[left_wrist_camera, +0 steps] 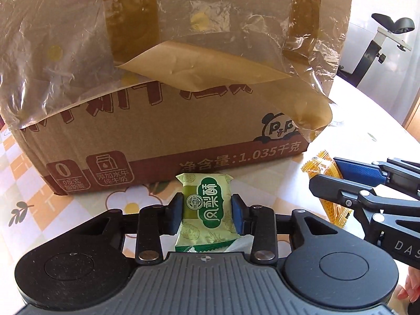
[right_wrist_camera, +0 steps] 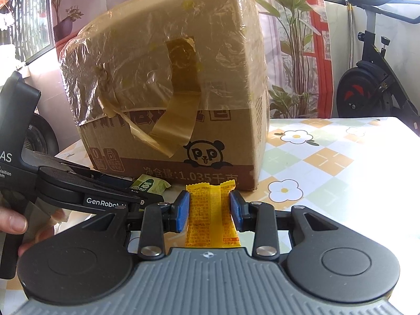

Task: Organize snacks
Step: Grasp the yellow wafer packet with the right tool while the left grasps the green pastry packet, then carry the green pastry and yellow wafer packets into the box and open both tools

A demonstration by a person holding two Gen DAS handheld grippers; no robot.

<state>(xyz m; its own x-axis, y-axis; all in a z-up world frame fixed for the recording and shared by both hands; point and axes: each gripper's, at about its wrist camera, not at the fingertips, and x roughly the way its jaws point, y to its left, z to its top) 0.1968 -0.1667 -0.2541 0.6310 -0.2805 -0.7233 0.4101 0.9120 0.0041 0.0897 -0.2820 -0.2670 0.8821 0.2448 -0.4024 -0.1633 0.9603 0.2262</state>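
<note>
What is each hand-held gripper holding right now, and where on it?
Left hand-held gripper clamps the green snack packet across its middle, by the side edges. Right hand-held gripper clamps the yellow snack packet likewise.

The cardboard box [left_wrist_camera: 168,141] carries "净含量:1.035千克" on the brown band along its bottom edge, a "0" icon with "0反式脂肪酸" and a carton icon with "添加水牛纯牛奶" near its lower left corner, and a panda logo [right_wrist_camera: 204,153] lettered "PP" near its lower right corner. The green snack packet [left_wrist_camera: 207,207] shows large white characters, apparently "凤梨酥". The left gripper's body [right_wrist_camera: 86,194] reads "GenRobot", partly cut off.
</note>
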